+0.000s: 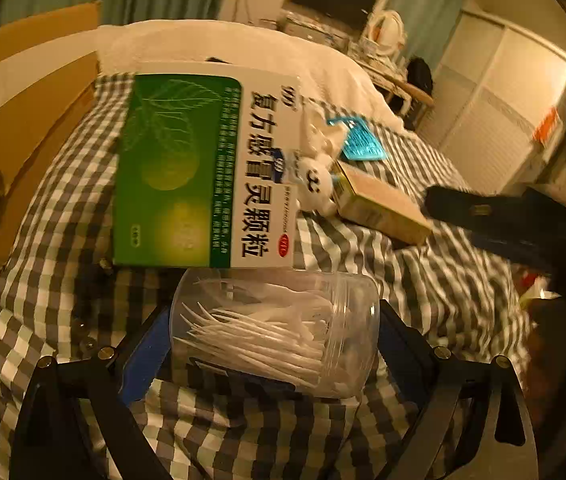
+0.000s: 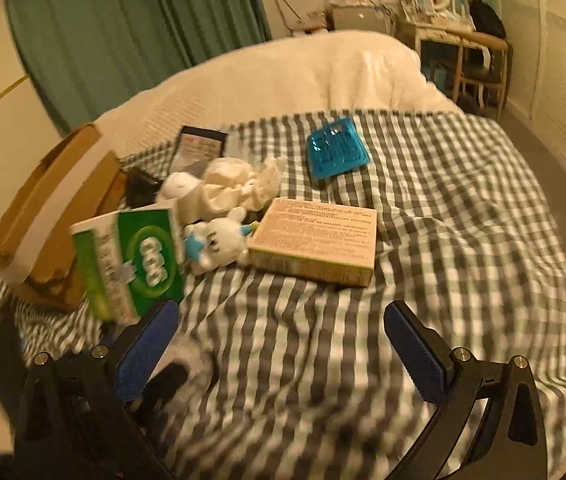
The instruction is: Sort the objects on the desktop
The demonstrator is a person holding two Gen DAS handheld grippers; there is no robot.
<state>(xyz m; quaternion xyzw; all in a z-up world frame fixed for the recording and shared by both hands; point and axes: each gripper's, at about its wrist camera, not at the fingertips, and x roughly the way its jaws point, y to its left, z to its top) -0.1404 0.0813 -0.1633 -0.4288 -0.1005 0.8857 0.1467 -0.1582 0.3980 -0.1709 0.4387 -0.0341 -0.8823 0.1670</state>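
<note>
A checked bedspread (image 2: pixel 423 200) carries the clutter. At the far left lies the green medicine box (image 1: pixel 203 168), with the tan box (image 2: pixel 319 236) to its right. Left tongs (image 1: pixel 275 332) pinch a clear jar of floss picks (image 1: pixel 279 328) just near of the green box; right tongs (image 2: pixel 283 344) — spread, empty — hover above the cloth.

You're in a warm, dimly lit bedroom. A bed (image 2: pixel 423 184) with a grey checked cover fills the near scene, a cream blanket (image 2: pixel 283 76) at its far end. Teal curtains (image 2: pixel 131 28) hang far left; a cluttered dressing table (image 2: pixel 463 40) stands far right beside pale wardrobe doors (image 1: pixel 495 92).
</note>
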